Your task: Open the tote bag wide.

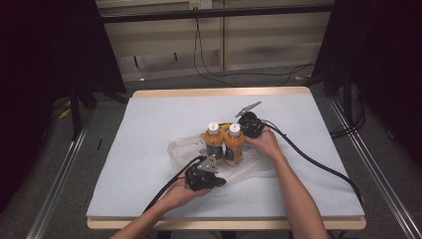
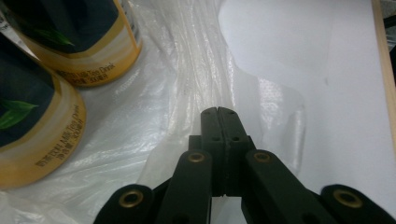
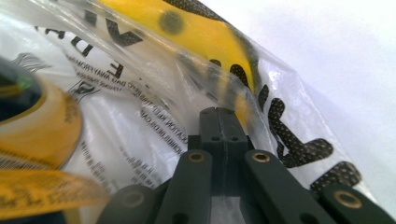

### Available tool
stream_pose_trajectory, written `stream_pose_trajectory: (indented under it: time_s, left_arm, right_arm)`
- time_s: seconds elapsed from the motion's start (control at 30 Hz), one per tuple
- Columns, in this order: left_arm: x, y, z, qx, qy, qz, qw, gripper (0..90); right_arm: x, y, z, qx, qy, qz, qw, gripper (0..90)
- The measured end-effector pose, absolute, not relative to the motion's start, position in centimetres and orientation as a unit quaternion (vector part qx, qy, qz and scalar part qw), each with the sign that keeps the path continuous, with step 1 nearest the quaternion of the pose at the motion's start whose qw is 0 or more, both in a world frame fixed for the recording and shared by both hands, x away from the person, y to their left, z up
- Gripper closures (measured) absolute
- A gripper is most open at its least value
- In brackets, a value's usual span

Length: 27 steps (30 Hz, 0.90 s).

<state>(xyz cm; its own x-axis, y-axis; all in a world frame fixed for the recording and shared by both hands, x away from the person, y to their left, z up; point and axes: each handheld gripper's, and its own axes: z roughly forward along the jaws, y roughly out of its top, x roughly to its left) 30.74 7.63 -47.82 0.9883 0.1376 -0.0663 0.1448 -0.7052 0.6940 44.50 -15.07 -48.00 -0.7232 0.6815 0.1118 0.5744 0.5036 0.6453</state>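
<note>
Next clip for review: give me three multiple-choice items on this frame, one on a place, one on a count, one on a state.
1. Where do the bottles stand?
A. on the clear plastic bag
B. on the floor beside the table
C. on a shelf behind the table

2. How many white-capped bottles are there?
A. one
B. two
C. four

3. How do the jaws of the left tool stand?
A. wide apart around a bottle
B. closed together, tip at the bag's film
C. half open above bare cloth

Key: 1 A, the high view shows both standing upright on the crumpled bag in the middle of the table. 2 B, two white caps show side by side. 3 B, the left gripper view shows the two jaws meeting with no gap.
</note>
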Motion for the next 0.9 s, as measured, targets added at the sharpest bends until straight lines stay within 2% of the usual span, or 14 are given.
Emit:
stream_pose_trajectory:
  time_s: [0.9]
  left_arm:
    - [29.0,8.0,-47.8,0.924,0.068,-0.018,0.376,90.0]
  right_arm:
    - [46.0,-14.6,-48.1,0.398,0.849,0.333,0.098,90.0]
